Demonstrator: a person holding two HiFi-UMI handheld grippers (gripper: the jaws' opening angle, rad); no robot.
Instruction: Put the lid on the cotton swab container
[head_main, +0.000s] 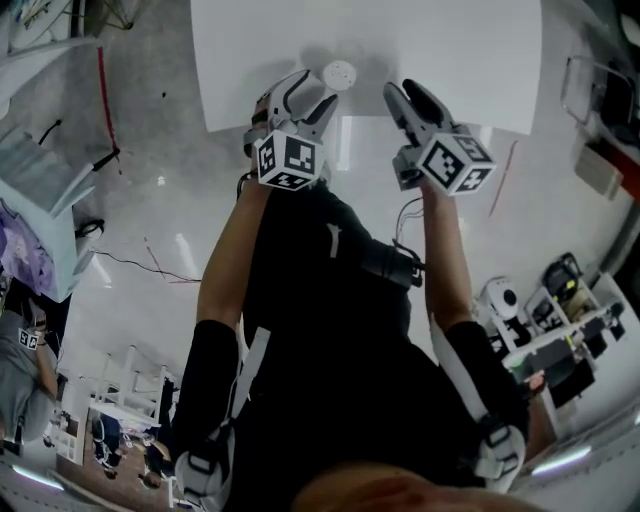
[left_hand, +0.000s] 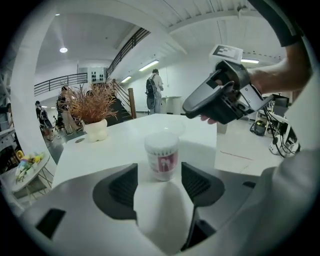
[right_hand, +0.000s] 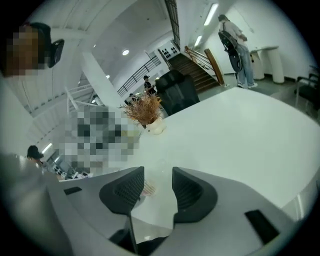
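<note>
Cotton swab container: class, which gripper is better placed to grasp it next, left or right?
Left, probably: the clear round cotton swab container stands upright, centred just beyond the left gripper's open jaws. The right gripper sits off to its side.

One cotton swab container (left_hand: 162, 156) and one potted plant (left_hand: 93, 111).

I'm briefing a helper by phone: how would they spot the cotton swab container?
Find the big white table. On it, inside the open left claw, stands a small clear round plastic cotton swab container. Unlike the white pot of dried brown plants further back, it carries a pink label.
</note>
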